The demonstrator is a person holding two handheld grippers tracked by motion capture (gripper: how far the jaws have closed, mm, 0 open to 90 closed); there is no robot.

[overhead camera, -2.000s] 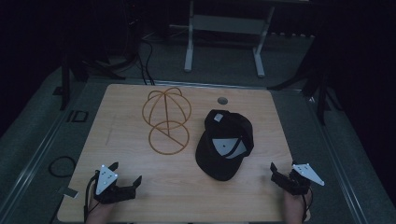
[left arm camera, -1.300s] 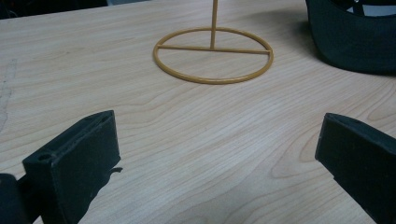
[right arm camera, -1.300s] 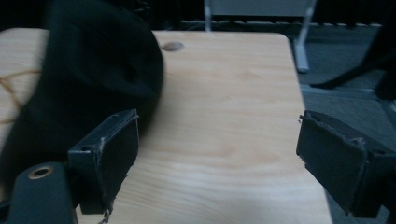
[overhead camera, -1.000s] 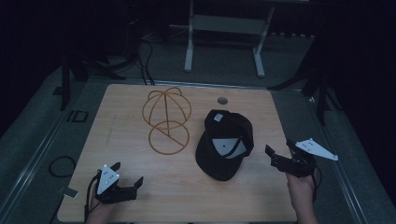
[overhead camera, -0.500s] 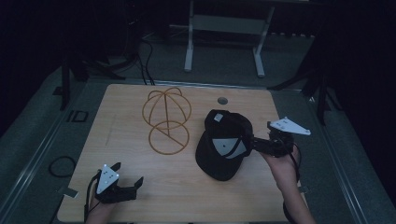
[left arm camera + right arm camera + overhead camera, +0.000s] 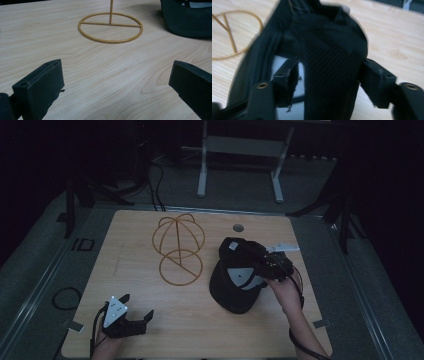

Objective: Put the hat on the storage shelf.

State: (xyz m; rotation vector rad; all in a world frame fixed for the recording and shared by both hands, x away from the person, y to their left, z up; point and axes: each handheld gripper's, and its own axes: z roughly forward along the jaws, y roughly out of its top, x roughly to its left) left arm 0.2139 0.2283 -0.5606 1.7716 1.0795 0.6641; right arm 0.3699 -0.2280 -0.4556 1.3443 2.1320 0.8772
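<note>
A black cap point(image 6: 235, 290) lies upside down on the right half of the wooden table point(image 6: 200, 335), its white inner labels showing. My right gripper point(image 6: 267, 265) is at the cap's right side. In the right gripper view the open jaws straddle the cap's mesh wall point(image 6: 332, 62), one jaw inside and one outside. A gold wire hat stand point(image 6: 178, 251) stands left of the cap. My left gripper point(image 6: 137, 305) rests open near the front left edge, pointing at the stand's ring base point(image 6: 110, 27) and the cap point(image 6: 186, 22).
A round cable hole point(image 6: 238, 227) sits near the table's far edge. Behind the table stands a grey metal frame point(image 6: 240, 150). A cable loop point(image 6: 62, 297) lies on the floor at the left. Bare wood lies between the left gripper and the stand.
My right gripper has travelled from the front right edge up and left to the cap, and its jaws now stand around the cap's wall. The left gripper has stayed put.
</note>
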